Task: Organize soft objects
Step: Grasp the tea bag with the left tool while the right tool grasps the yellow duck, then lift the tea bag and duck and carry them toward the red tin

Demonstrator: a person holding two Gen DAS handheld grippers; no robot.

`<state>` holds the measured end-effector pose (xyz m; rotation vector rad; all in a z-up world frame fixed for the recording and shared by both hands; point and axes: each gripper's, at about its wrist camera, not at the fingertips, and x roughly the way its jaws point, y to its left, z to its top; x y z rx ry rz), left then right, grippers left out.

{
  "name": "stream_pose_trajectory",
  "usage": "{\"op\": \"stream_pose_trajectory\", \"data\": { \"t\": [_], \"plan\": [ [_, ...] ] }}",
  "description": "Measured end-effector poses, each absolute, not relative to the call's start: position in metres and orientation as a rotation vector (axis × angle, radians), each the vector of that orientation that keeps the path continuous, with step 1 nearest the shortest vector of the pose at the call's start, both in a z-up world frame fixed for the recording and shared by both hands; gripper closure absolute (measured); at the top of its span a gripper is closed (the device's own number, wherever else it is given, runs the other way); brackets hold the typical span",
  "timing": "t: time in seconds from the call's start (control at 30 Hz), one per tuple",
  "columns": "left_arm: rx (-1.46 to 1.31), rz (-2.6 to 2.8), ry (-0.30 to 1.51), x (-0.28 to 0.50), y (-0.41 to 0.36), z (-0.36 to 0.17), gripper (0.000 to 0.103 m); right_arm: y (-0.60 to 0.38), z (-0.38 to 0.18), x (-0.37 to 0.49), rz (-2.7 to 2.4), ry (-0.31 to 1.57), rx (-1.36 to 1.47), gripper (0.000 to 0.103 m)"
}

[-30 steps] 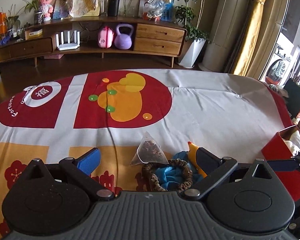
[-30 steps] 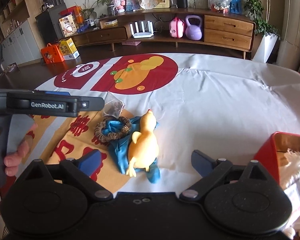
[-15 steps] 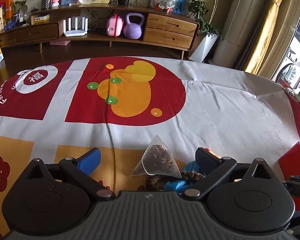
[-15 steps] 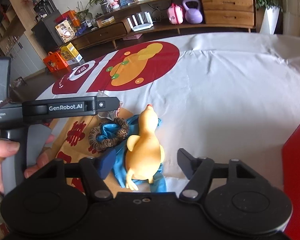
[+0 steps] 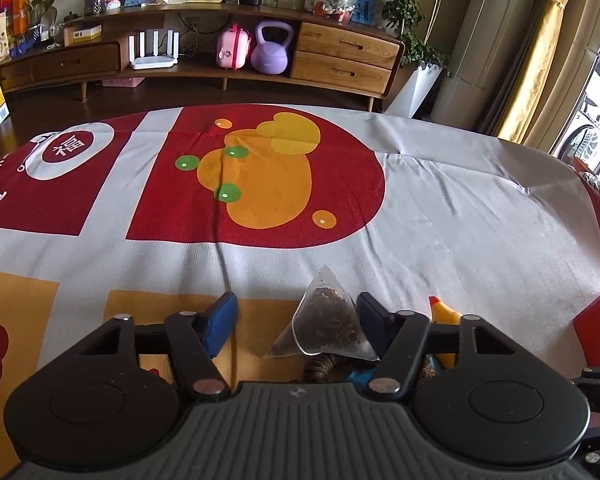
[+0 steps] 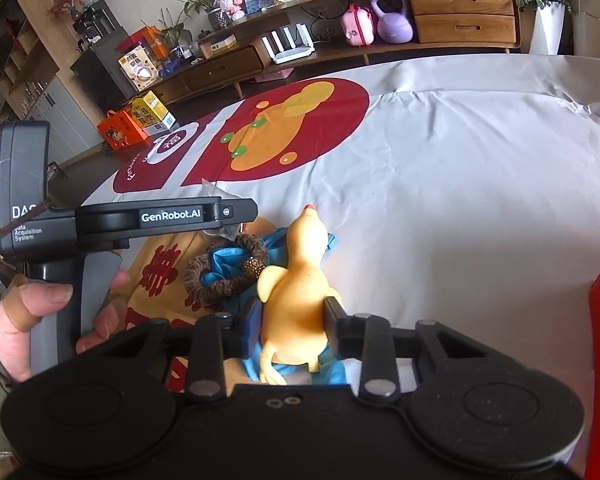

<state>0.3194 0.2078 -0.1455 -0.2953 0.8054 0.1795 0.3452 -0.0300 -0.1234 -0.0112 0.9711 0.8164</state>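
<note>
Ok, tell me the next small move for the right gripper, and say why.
Probably finish the squeeze, then lift the yellow rubber chicken straight up. The right gripper is closing with its fingers on both flanks of the body, and the chicken lies on the blue cloth beside the brown scrunchie, so a plain vertical lift seems least likely to drag those along.

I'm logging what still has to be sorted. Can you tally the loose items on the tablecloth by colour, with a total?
Yellow: 1, the rubber chicken
Blue: 1, the cloth under it
Brown: 1, the scrunchie
Clear with dark filling: 1, the pyramid tea bag
Total: 4
</note>
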Motion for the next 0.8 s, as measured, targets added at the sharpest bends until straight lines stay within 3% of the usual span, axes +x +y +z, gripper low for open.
{"op": "stream_pose_trajectory", "data": {
  "t": [0.07, 0.13, 0.43, 0.8],
  "plan": [
    [-0.289, 0.181, 0.803, 0.319, 0.208, -0.146, 0.065, -0.031, -0.123, 0.344, 0.814, 0.965, -0.01, 0.076],
    [-0.283, 0.181, 0.798, 0.319, 0.208, -0.145, 0.069, -0.031, -0.123, 0.343, 0.813, 0.96, -0.007, 0.077],
    [-0.267, 0.19, 0.793, 0.312, 0.214, -0.143, 0.08, -0.04, -0.118, 0.339, 0.788, 0.942, 0.019, 0.081],
    [-0.277, 0.227, 0.786, 0.295, 0.22, -0.128, 0.083, -0.065, -0.093, 0.325, 0.773, 0.902, 0.029, 0.082]
  ]
}}
